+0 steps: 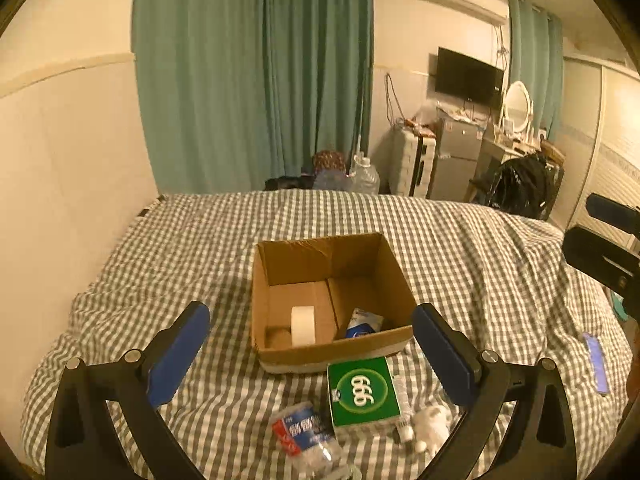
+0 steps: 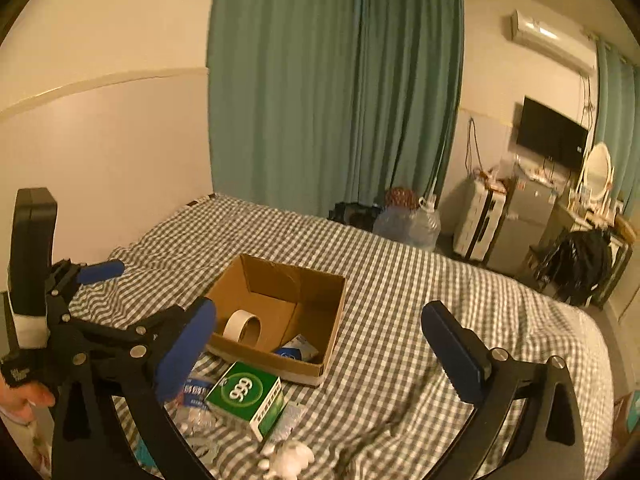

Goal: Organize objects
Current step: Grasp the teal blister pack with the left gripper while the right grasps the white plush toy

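On the checked bedcover (image 1: 168,248), reading from left to right in my left wrist view, I see my left gripper (image 1: 311,344) spread wide and empty, its blue pads flanking the open cardboard box (image 1: 392,276) without touching it. Inside the box, a white tape roll (image 1: 303,326) stands on edge at the left of the floor, and a blue-and-white packet (image 1: 362,323) leans in the near right corner. Just in front of the box lie, in order, a clear bag with a blue-and-red label (image 1: 306,434), a green box marked 666 (image 1: 362,392) touching the carton's near wall, a small white tube (image 1: 405,412), and a white fluffy object (image 1: 430,426). Farther right, a purple flat item (image 1: 596,362) rests well apart on the cover. In my right wrist view, my right gripper (image 2: 318,354) also stands wide open, holding nothing, above the same cluster, with a hand (image 2: 20,396) at the far left edge.
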A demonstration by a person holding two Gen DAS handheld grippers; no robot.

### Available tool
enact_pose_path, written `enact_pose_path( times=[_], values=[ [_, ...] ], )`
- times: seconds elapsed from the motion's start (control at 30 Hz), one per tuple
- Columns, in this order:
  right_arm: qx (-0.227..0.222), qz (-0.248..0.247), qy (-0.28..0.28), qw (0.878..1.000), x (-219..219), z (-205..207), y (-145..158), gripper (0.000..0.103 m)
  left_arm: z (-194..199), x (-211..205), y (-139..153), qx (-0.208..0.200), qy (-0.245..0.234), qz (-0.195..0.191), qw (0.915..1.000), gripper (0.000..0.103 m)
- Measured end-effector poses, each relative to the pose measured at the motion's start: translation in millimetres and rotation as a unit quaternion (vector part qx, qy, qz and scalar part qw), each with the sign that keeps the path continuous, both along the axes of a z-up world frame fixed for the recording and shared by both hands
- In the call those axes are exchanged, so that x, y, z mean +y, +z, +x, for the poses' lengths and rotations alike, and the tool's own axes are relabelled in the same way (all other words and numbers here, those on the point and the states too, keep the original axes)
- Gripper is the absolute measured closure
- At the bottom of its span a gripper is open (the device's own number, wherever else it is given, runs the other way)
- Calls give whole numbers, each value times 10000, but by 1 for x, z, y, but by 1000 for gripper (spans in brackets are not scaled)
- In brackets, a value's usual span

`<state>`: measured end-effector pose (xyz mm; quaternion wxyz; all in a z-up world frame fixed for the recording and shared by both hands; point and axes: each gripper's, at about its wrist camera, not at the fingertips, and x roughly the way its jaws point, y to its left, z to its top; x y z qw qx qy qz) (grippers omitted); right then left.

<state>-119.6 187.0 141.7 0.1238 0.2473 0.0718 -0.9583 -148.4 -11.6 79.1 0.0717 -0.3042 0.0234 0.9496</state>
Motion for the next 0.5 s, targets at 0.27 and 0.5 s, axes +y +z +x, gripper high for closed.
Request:
enact_pose_path(
  times=[0.27,0.5],
  values=[
    [-34,5,-62,10000,-2,41,-6,0,41,-24,-6,-2,371,137,9992,0],
    [-247,21,-318,9992,-4,58,-49,0,70,-44,-53,-226,920,-222,9953,0]
  ],
)
